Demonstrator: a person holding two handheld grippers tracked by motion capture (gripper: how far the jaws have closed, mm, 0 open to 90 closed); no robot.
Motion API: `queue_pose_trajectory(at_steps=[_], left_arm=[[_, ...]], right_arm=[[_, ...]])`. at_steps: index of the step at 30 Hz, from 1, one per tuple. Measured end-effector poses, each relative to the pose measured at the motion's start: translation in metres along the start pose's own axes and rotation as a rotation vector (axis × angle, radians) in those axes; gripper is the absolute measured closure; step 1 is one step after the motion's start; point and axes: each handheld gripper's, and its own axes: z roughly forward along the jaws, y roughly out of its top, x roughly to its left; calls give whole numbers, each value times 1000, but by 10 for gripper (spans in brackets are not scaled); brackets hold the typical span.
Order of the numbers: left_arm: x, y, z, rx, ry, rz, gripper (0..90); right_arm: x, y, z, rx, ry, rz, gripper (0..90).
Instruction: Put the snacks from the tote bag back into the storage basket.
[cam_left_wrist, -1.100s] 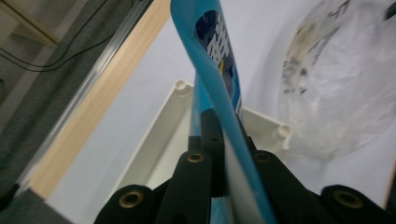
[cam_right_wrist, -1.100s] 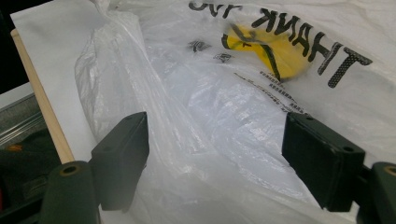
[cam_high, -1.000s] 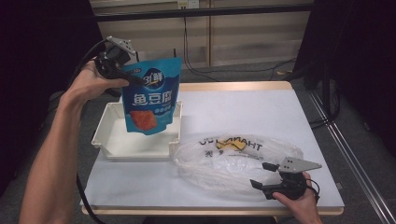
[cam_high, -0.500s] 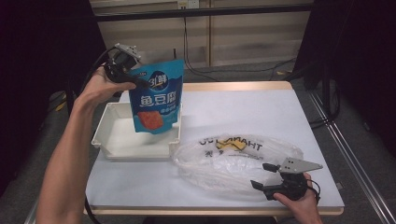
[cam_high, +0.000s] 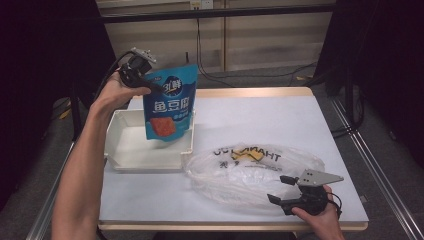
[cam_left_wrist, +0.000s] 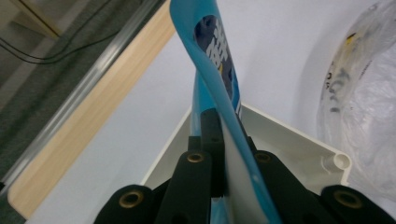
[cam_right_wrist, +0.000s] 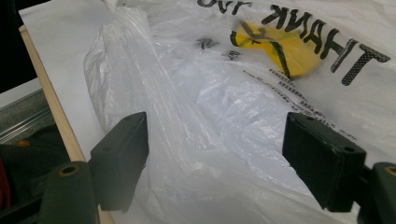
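High view: blue pouch (cam_high: 170, 107) was clamped in left tool (cam_high: 150, 86) above the tray (cam_high: 117, 150), not yet bagged; right tool (cam_high: 281, 189) gaped at the plastic bag (cam_high: 250, 172).

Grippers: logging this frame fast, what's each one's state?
Left gripper: shut on the blue pouch.
Right gripper: open, at the plastic bag.

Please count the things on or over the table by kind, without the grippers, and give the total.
Blue snack pouch: 1
White tray: 1
Clear plastic bag: 1
Total: 3
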Motion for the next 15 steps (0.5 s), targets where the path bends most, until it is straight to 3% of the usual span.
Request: queue_pose_trajectory(at_steps=[3,7,13,15], left_arm=[[3,2,4,-5,1,-4,900],[5,5,7,-2,9,22,900],[12,-4,13,-9,77,8,900],[14,-4,13,16,106,21,900]], right_arm=[[1,0,1,4,6,1,226],[0,0,2,6,8,1,226],[-1,-1,2,6,6,5,227],[-1,-1,2,9,8,5,227]])
